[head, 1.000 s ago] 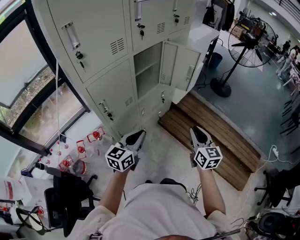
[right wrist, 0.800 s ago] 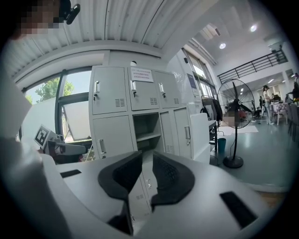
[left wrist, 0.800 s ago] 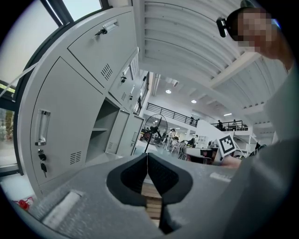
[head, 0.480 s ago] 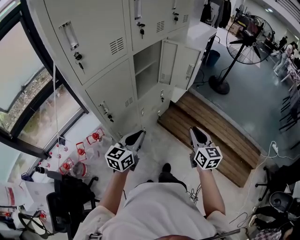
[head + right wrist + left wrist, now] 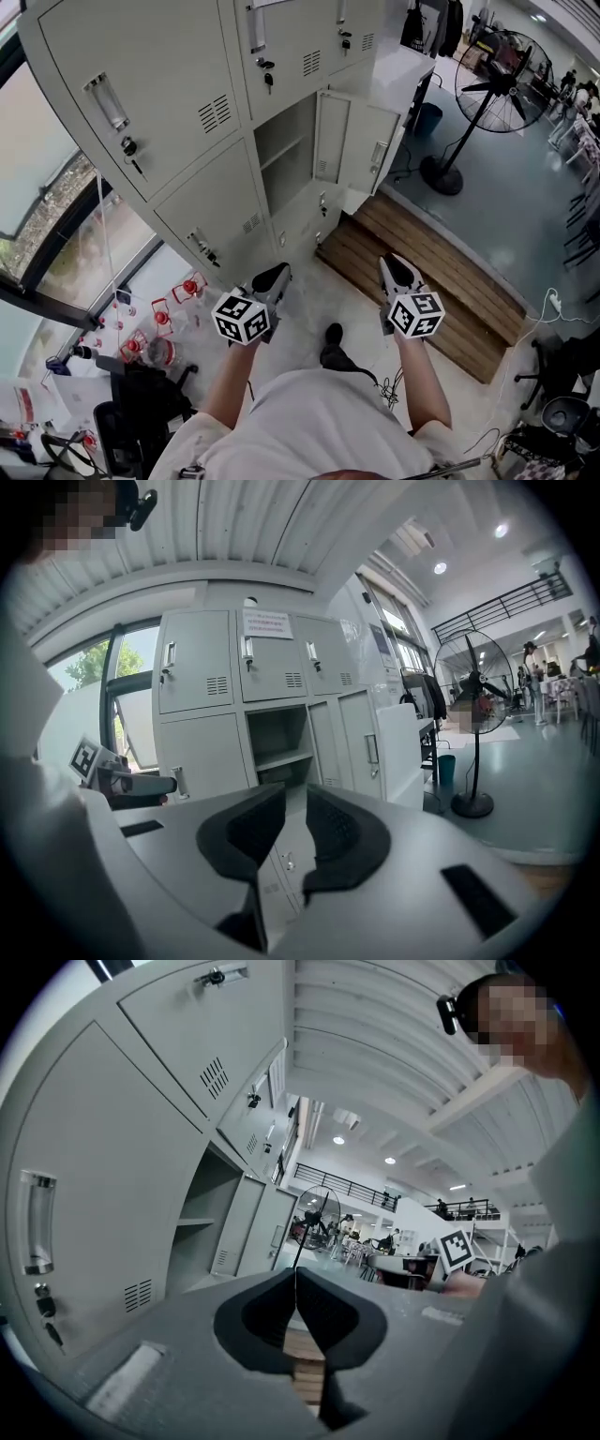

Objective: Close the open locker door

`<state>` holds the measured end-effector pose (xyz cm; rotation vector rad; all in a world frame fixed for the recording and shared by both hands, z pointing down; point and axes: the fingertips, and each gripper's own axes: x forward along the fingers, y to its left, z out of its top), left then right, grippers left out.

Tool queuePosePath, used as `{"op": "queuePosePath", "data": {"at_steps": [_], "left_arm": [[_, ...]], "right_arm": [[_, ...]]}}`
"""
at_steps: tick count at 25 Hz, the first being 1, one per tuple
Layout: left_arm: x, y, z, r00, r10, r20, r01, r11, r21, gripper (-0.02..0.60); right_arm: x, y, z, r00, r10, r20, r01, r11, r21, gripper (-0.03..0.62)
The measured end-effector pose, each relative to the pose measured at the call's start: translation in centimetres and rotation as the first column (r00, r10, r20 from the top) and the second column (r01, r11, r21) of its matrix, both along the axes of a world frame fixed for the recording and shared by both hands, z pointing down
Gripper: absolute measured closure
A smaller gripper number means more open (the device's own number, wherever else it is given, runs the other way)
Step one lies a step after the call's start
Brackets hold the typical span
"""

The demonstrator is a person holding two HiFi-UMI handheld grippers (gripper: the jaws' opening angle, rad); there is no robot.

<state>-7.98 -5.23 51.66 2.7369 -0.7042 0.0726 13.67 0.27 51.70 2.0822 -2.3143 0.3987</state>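
Observation:
The grey locker bank fills the top of the head view. One middle compartment stands open, its door swung out to the right, handle side outward. My left gripper and right gripper hang side by side well short of the lockers, touching nothing. The left gripper has its jaws together and empty, with the open compartment and door ahead on its left. The right gripper shows a gap between its jaws, nothing in it, and faces the compartment and door.
A wooden platform lies on the floor right of the lockers. A standing fan is at the back right. Red-capped bottles and a black chair sit at the lower left by the window. My foot shows below the grippers.
The lockers have shifted left and grown in the head view as I step closer; a foot has come forward. Both grippers keep their place and jaw setting.

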Motion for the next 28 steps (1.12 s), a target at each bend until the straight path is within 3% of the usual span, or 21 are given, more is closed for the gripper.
{"op": "queuePosePath", "data": {"at_steps": [19, 28], "left_arm": [[13.0, -13.1, 0.2, 0.997, -0.066, 0.034, 0.066, 0.998, -0.002, 0.566], [16.4, -15.8, 1.2, 0.994, -0.094, 0.057, 0.095, 0.995, -0.017, 0.566]], "right_arm": [[11.6, -16.9, 0.8, 0.991, -0.136, 0.008, 0.136, 0.99, -0.027, 0.523], [14.8, -21.3, 2.1, 0.984, -0.172, 0.038, 0.174, 0.984, -0.037, 0.523]]}}
